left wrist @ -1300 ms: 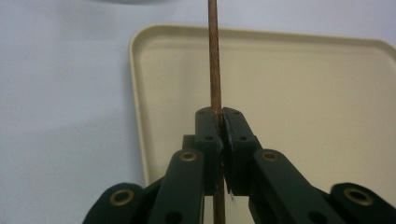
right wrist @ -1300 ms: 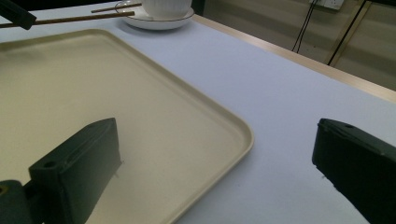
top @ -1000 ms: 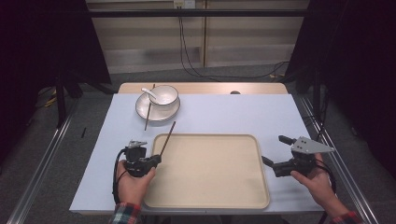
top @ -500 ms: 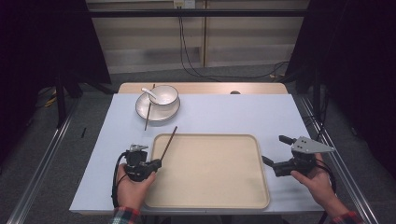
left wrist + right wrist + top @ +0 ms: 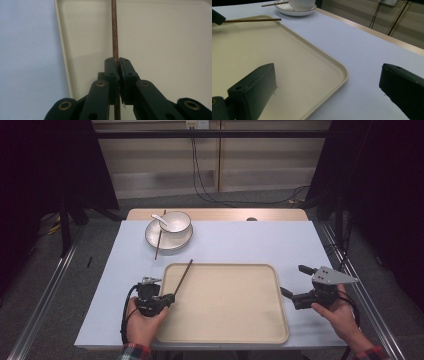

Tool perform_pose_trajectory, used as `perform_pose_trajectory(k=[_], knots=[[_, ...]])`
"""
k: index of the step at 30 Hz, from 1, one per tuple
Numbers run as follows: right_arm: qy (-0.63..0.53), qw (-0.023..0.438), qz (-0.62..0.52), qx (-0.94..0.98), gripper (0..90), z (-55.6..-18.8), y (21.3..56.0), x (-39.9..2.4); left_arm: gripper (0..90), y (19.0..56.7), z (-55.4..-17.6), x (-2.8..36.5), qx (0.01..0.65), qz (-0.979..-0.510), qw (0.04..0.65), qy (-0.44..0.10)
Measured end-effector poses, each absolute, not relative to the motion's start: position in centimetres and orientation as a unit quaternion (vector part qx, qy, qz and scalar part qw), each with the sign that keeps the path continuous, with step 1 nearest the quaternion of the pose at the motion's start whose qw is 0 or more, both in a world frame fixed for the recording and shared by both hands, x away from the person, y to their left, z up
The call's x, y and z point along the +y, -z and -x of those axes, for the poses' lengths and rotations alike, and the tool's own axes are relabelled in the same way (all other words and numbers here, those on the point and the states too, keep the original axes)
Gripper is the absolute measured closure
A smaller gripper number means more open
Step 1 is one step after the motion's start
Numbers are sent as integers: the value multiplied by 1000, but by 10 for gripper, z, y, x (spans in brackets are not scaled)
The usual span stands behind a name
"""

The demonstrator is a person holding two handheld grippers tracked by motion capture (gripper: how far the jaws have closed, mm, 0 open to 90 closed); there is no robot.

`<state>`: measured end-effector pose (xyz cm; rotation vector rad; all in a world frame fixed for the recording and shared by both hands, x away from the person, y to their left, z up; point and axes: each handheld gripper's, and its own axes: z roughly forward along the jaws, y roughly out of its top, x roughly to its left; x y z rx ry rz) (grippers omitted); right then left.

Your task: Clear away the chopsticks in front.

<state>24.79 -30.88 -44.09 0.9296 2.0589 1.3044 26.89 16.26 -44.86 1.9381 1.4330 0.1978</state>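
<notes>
My left gripper [image 5: 170, 297] [image 5: 118, 62] is shut on the near end of a brown chopstick [image 5: 183, 276] [image 5: 114, 30]. The stick slants away over the left rim of the beige tray [image 5: 230, 310] [image 5: 162, 37]. A second chopstick [image 5: 158, 242] [image 5: 274, 4] leans on the white plate [image 5: 155, 240] [image 5: 287, 10] at the far left. On that plate stands a white bowl [image 5: 175, 222] [image 5: 302, 3] holding a spoon [image 5: 159, 218]. Just right of the tray, my right gripper [image 5: 294, 280] [image 5: 327, 75] is open with nothing between its jaws. The right gripper view looks across the tray [image 5: 294, 62] to the held chopstick [image 5: 252, 20].
The tray lies on a pale blue tabletop [image 5: 250, 242] [image 5: 27, 50] with a wooden strip [image 5: 225, 214] along the far edge. Metal rails [image 5: 45, 295] run along both sides of the table. Cables [image 5: 200, 180] hang at the back wall.
My left gripper has drawn back a little toward the person, bringing the chopstick's far tip nearer and slightly right over the tray rim. The right gripper has stayed put.
</notes>
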Motion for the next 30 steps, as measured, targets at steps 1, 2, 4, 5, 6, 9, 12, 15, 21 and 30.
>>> perform_pose_trajectory(k=[1,2,4,5,6,9,12,15,21,30], knots=[[-482,266,-343,761,8,-248,441,-309,858,449,-269,162,552,-752,354,-74],[-482,266,-343,761,8,-248,441,-309,858,449,-269,162,552,-752,354,-74],[-482,266,-344,761,8,-248,441,-309,858,449,-270,162,551,-753,352,-74],[-481,265,-342,762,8,-248,441,-309,858,450,-270,162,551,-754,350,-72],[-481,265,-342,762,8,-248,441,-309,858,450,-270,162,551,-754,350,-73],[-482,266,-342,762,8,-247,441,-309,858,450,-270,161,548,-757,349,-72],[-483,262,-343,762,8,-247,441,-309,858,452,-271,160,547,-757,349,-72],[-481,266,-340,763,9,-248,441,-308,858,453,-271,158,543,-761,348,-70],[-481,267,-341,762,9,-248,441,-309,858,452,-270,157,539,-765,348,-67],[-483,262,-339,764,9,-247,441,-309,858,454,-268,156,545,-764,340,-56]])
